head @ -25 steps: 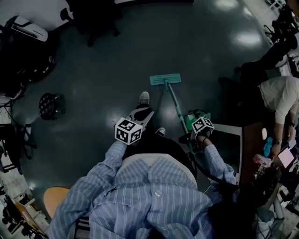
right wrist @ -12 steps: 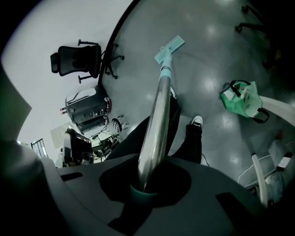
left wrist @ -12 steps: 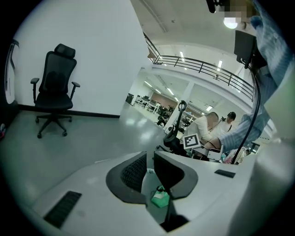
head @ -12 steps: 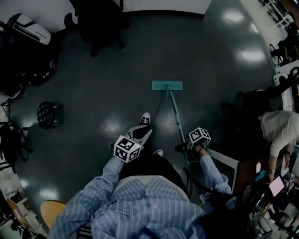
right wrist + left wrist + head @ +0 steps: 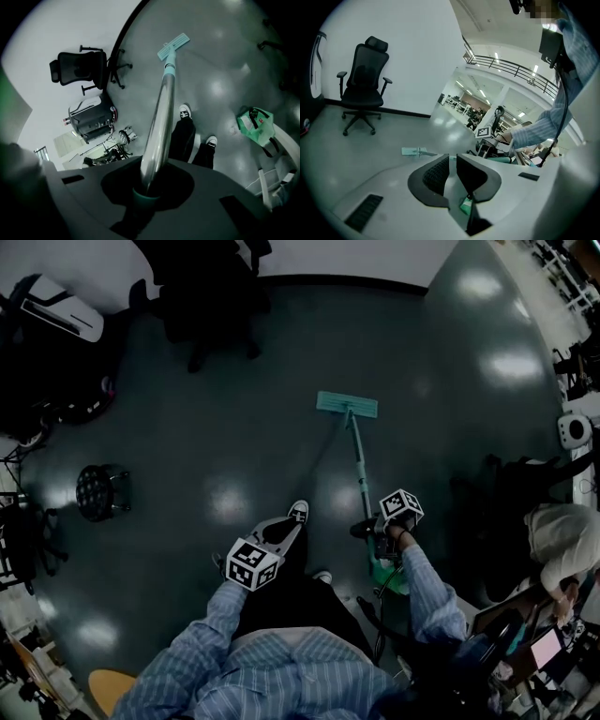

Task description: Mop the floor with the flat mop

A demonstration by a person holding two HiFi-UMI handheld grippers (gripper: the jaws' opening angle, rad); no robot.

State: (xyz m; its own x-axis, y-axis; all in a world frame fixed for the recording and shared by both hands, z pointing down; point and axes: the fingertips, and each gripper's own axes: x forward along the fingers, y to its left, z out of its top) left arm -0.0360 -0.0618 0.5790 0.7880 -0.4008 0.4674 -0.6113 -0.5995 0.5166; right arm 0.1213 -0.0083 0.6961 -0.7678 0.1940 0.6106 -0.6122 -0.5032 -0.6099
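Note:
The flat mop's teal head [image 5: 347, 404] lies on the dark floor ahead of my feet. Its handle [image 5: 359, 470] slants back to my right gripper [image 5: 377, 532], which is shut on the handle. In the right gripper view the metal handle [image 5: 159, 117] rises out of the jaws to the mop head [image 5: 173, 46]. My left gripper [image 5: 286, 529] hangs left of the handle, above my shoe, apart from the mop. Its pads [image 5: 436, 172] stand almost together with nothing between them. The left gripper view also shows the mop head [image 5: 412, 151] on the floor.
A black office chair [image 5: 202, 296] stands by the far wall [image 5: 417, 56]. A round stool [image 5: 100, 491] and dark equipment [image 5: 56, 334] are at the left. A green bag [image 5: 389, 573] sits by my right arm. A person [image 5: 562, 540] bends over a desk at the right.
I have stepped forward toward the far wall and the mop head has slid ahead across the floor. The green bag has dropped behind the right gripper. Both grippers' states are unchanged.

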